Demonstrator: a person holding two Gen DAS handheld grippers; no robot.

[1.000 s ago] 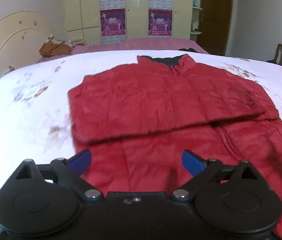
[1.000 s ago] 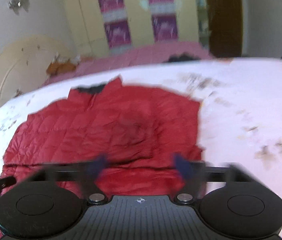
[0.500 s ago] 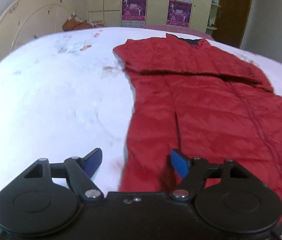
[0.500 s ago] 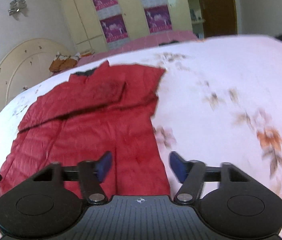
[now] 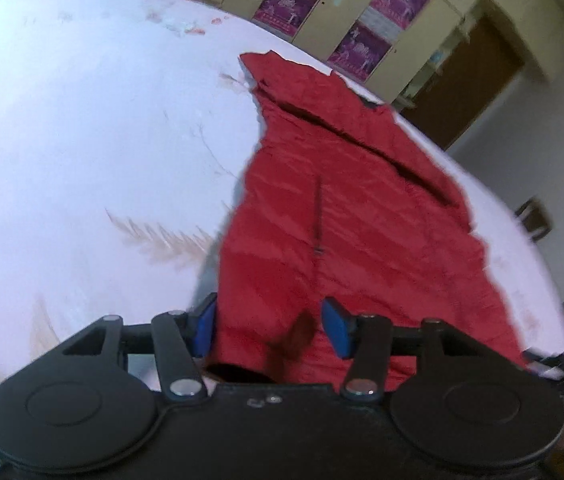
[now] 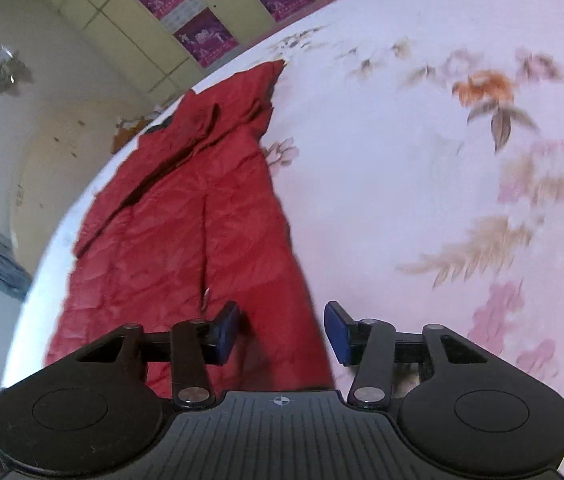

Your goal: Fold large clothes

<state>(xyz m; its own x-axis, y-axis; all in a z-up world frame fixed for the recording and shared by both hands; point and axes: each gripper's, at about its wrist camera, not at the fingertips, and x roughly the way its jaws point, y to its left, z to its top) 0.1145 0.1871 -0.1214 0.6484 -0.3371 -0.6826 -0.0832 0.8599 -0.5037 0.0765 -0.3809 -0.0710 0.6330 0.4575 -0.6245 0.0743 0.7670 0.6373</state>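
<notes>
1. Jacket [image 5: 346, 216], red and quilted, lies flat on the flowered bedsheet [image 5: 81, 128], sleeves already folded across its upper part.
2. Step in hand, I judge: taking the bottom hem's two corners.
3. Left gripper [image 5: 267, 326] and right gripper [image 6: 282, 330] each straddle a hem corner, jaws closing, pads not yet pressing.
4. Next move calls for clamping both corners together, then lifting evenly toward the collar.
5. Hem edge itself is hidden behind the gripper bodies; motion blur softens detail.
</notes>
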